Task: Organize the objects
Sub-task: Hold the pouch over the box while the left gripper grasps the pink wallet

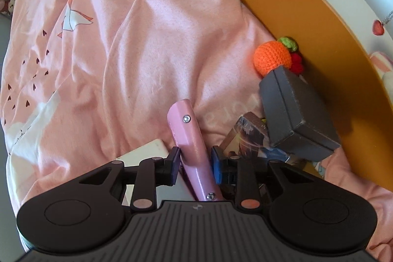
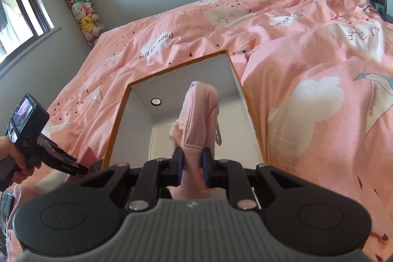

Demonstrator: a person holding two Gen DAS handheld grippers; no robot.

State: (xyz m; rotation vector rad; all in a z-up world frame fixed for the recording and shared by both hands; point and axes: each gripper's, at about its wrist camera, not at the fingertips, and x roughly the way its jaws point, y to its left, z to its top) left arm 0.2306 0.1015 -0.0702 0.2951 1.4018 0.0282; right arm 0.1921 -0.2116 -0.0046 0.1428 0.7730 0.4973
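Pink flat case with two rhinestone studs [image 1: 194, 151], clamped between the pads of the left gripper [image 1: 195, 161], raised over the pink duvet [image 1: 137, 46] beside a grey box [image 1: 297, 114], a crocheted orange [image 1: 271, 58] and a printed card pack [image 1: 245, 136]. Pink fabric item [image 2: 199, 124], pinched between the closed-in fingers of the right gripper [image 2: 192, 165], held above the white interior of the orange-walled box [image 2: 137, 131] resting on the bed. Tube of plush toys [image 2: 83, 14] in the far corner.

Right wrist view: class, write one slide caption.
Right gripper holds a pink plush item above the open orange box on the pink bed.
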